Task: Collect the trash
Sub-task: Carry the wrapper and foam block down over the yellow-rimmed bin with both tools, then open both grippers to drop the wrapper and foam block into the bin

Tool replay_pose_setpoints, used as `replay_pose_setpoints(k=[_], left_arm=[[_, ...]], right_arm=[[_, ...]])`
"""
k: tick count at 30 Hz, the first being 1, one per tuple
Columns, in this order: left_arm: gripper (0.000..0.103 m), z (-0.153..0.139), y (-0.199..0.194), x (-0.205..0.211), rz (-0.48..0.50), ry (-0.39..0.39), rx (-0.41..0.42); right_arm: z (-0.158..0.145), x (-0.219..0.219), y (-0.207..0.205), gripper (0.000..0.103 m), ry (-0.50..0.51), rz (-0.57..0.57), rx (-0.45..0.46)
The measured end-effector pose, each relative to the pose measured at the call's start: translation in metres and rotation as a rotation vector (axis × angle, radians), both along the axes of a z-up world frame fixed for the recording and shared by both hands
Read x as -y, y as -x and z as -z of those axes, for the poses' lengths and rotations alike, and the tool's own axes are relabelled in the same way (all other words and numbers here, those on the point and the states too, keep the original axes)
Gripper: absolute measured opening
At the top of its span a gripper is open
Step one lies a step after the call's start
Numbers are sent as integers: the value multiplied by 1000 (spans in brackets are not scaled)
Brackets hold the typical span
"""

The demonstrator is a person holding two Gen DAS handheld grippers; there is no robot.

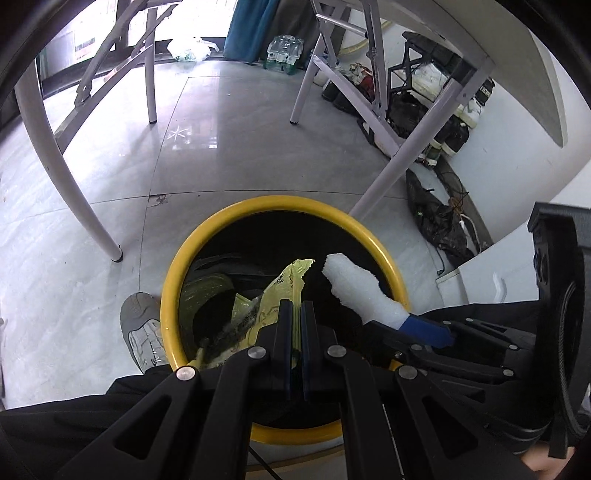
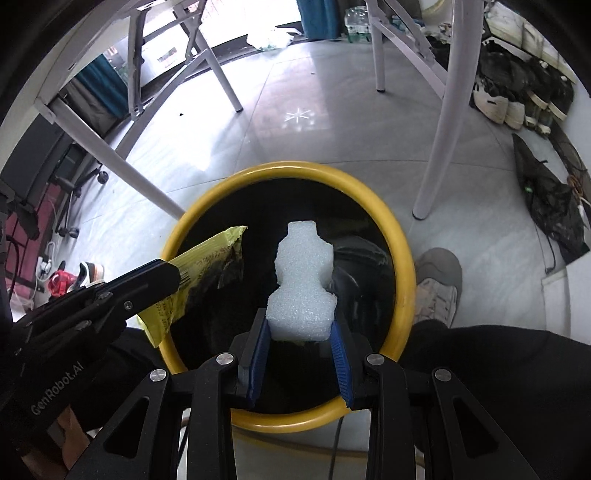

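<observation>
Step in hand: both pieces of trash hang over the mouth of the yellow-rimmed bin (image 2: pixel 400 258), ready to drop.
Left tongs (image 1: pixel 295 314): pressed together on the yellow wrapper (image 1: pixel 286 280).
Right tongs (image 2: pixel 300 334): pinching the white foam piece (image 2: pixel 301 284).
Next move, as I judge: spread both tongs so each piece falls inside the rim.
Count: one wrapper, one foam piece, one bin, two tongs.

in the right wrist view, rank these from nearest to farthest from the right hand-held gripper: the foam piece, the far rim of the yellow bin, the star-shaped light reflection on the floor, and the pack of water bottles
1. Foam piece: held between the right hand-held gripper fingers, over the bin.
2. Far rim of the yellow bin: just beyond the foam.
3. Star-shaped reflection: on the floor tiles past the bin.
4. Water bottle pack: at the back, by the blue curtain.
</observation>
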State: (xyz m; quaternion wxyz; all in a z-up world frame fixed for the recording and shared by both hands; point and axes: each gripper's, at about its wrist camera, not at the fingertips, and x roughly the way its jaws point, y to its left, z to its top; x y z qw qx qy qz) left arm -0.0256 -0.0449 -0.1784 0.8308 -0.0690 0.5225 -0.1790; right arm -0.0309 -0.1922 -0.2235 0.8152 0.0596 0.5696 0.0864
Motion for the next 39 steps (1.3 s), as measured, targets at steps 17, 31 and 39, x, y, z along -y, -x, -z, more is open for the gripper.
replay_pose_setpoints(k=[17, 31, 39], left_arm=[[0, -6, -2, -8, 13, 108, 34], [0, -6, -4, 1, 31, 90, 46], [0, -6, -5, 2, 25, 82, 45]], right_arm=[[-3, -1, 1, 31, -25, 11, 18], [-1, -2, 2, 31, -30, 13, 12], [0, -2, 1, 31, -21, 8, 6]])
